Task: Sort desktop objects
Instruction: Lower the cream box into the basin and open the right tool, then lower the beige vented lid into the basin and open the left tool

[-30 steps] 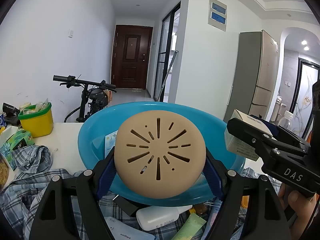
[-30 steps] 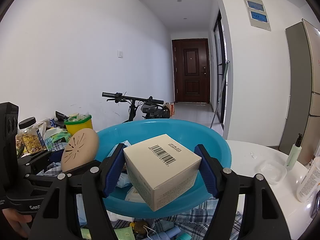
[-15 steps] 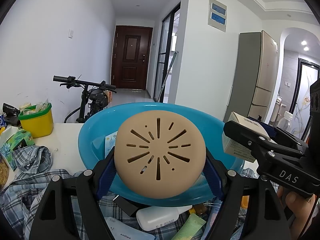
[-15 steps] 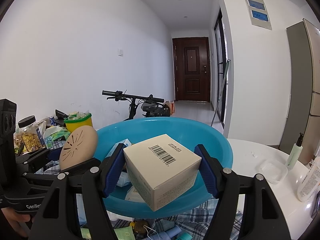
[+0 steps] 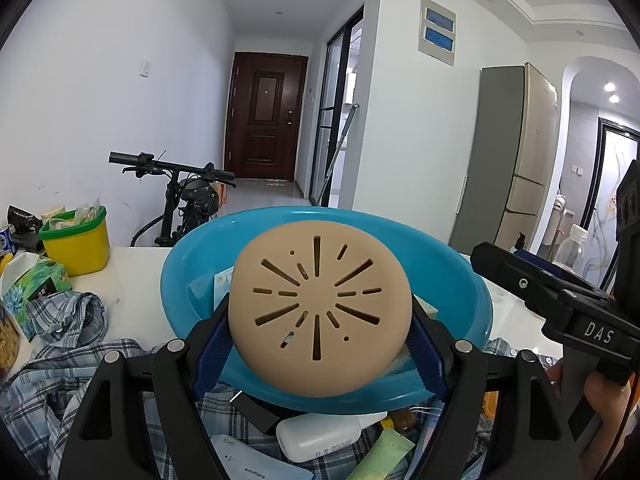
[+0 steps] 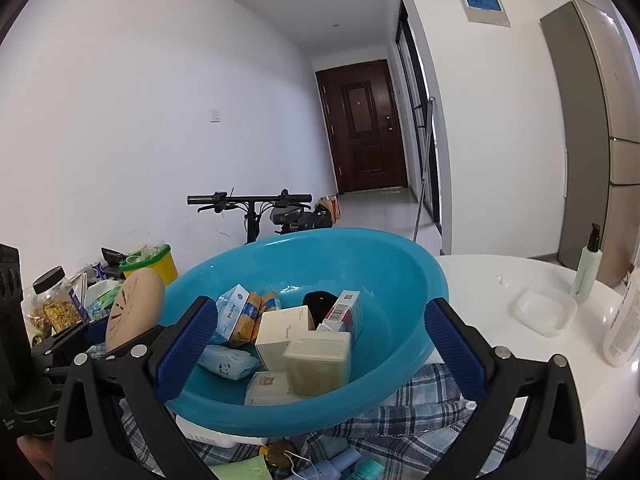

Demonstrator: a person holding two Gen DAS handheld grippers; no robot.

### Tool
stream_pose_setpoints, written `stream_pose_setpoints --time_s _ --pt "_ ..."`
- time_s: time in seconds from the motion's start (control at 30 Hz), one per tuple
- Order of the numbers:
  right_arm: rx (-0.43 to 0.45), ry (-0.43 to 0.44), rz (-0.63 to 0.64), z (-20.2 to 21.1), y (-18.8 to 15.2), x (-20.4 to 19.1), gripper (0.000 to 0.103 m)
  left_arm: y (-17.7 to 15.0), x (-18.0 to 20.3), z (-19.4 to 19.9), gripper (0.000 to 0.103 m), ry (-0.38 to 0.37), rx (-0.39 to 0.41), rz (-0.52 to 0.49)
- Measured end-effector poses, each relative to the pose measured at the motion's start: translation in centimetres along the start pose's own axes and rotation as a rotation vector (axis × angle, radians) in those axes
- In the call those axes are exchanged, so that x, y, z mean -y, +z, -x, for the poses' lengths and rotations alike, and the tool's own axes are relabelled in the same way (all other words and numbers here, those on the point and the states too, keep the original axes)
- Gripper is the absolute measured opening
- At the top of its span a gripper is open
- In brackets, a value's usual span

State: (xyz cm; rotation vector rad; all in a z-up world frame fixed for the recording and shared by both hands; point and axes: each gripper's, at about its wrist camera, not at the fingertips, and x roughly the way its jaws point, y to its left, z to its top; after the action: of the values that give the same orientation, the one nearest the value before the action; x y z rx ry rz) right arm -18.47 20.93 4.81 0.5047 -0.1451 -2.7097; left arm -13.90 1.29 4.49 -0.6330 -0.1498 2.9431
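Observation:
My left gripper (image 5: 320, 320) is shut on a round beige slotted disc (image 5: 320, 304), held upright over the near rim of the blue basin (image 5: 460, 276). In the right wrist view that disc (image 6: 134, 312) shows at the left of the basin (image 6: 360, 252). My right gripper (image 6: 320, 316) is opening, its blue pads wide apart with nothing pressed between them. Below it a cream box (image 6: 318, 360) lies in the basin among several other small boxes and packets. In the left wrist view the right gripper (image 5: 540, 292) hangs at the basin's right side, a hand under it.
The basin rests on a checked shirt (image 5: 60, 360) with a white bottle (image 5: 320, 436) and tubes in front. A yellow tub (image 5: 76, 240) and tissue pack (image 5: 32, 284) stand left. A pump bottle (image 6: 586, 268) and clear container (image 6: 546, 312) stand right. A bicycle (image 6: 256, 208) stands behind.
The right gripper's jaws have sprung apart and let go of the cream box, which now lies in the basin. The left gripper still holds the beige disc in the same place.

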Motion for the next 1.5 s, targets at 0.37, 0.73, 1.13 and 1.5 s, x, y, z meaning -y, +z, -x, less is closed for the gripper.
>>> stream_pose_setpoints --time_s 0.37,0.73,1.13,1.5 --pt "0.002 0.000 0.034 0.06 -0.21 -0.72 0.103 0.10 -0.04 0.08 0.080 0.001 0.007 -0.001" --pt "-0.002 0.002 0.033 0.08 -0.18 -0.76 0.103 -0.05 0.31 0.13 0.080 0.001 0.007 -0.005" --pt "0.007 0.000 0.035 0.22 -0.19 -0.90 0.103 -0.08 0.25 0.05 0.080 0.004 0.011 -0.002" --pt "0.030 -0.010 0.030 0.56 -0.02 -0.81 0.103 0.07 0.12 0.19 0.103 0.093 0.024 -0.007"
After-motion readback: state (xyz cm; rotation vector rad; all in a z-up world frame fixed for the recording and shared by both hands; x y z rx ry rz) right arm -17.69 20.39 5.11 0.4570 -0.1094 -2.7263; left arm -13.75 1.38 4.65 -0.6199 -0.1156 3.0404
